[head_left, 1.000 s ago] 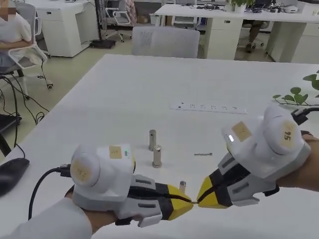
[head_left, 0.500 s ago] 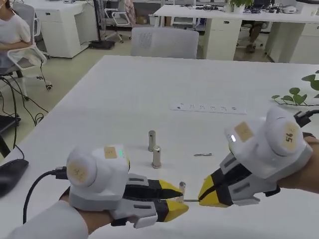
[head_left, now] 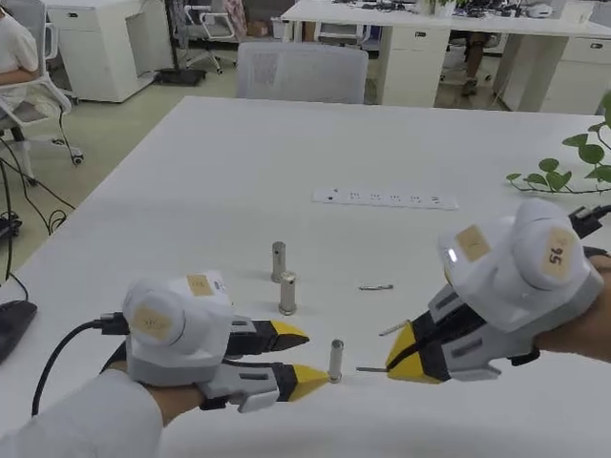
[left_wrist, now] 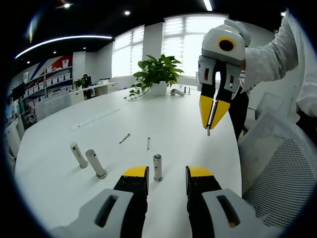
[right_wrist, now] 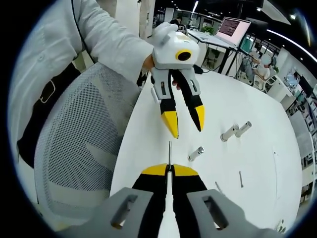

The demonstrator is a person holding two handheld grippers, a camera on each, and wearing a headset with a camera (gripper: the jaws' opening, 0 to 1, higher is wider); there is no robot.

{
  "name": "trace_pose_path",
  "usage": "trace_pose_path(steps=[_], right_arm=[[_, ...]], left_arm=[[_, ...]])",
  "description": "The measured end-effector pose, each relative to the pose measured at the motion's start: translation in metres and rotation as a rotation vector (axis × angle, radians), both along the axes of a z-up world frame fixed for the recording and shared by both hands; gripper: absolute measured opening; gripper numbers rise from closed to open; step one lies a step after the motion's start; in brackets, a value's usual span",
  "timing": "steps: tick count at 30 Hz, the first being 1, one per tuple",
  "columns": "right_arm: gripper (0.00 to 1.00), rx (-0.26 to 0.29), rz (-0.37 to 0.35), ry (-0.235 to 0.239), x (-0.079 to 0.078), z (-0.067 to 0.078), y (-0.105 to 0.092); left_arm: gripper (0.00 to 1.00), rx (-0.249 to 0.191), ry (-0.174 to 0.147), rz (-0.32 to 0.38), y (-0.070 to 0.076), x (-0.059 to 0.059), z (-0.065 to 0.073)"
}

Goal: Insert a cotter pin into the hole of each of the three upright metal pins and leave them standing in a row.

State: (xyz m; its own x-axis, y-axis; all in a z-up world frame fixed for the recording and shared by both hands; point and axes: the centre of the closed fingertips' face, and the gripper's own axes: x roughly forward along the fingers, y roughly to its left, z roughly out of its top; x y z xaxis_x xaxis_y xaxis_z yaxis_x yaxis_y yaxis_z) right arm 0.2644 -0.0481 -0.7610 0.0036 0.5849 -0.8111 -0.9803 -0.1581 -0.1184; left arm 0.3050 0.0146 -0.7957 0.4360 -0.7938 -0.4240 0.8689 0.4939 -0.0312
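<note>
Head view shows the right gripper [head_left: 393, 364], jaws closed on a cotter pin [head_left: 370, 368], aiming it at the nearest pin [head_left: 336, 360] upright on the worktop [head_left: 239, 172] — the left gripper [head_left: 307, 357] waits beside it, jaws open — likely the first insertion; next, the tip needs threading squarely through.

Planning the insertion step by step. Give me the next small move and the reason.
Probably close the left gripper on the nearest metal pin, which stands free between its open jaws. The right gripper is shut on a cotter pin whose tip points at that pin but stops short; a push could topple it unheld.
</note>
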Motion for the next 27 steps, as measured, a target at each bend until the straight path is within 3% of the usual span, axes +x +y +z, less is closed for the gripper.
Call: trace_pose_path(steps=[5, 10, 19, 22, 25, 27], right_arm=[[0.03, -0.013, -0.03, 0.006, 0.001, -0.003, -0.007], [0.03, -0.024, -0.053, 0.023, 0.0, -0.008, -0.014], [0.03, -0.04, -0.085, 0.045, 0.001, -0.012, -0.019], [0.03, -0.042, -0.091, 0.05, 0.002, -0.013, -0.018], [0.03, -0.048, -0.097, 0.056, 0.003, -0.015, -0.018], [0.03, -0.052, -0.102, 0.06, 0.003, -0.016, -0.018]], left_arm=[[0.28, 0.063, 0.0, -0.049, 0.001, 0.006, -0.023], [0.26, 0.081, -0.053, -0.124, -0.005, 0.013, -0.032], [0.23, 0.104, -0.053, -0.189, -0.011, 0.022, -0.051], [0.2, 0.091, -0.06, -0.204, -0.013, 0.022, -0.053], [0.19, 0.038, -0.05, -0.191, -0.018, 0.025, -0.051], [0.18, 0.025, -0.057, -0.196, -0.021, 0.025, -0.05]])
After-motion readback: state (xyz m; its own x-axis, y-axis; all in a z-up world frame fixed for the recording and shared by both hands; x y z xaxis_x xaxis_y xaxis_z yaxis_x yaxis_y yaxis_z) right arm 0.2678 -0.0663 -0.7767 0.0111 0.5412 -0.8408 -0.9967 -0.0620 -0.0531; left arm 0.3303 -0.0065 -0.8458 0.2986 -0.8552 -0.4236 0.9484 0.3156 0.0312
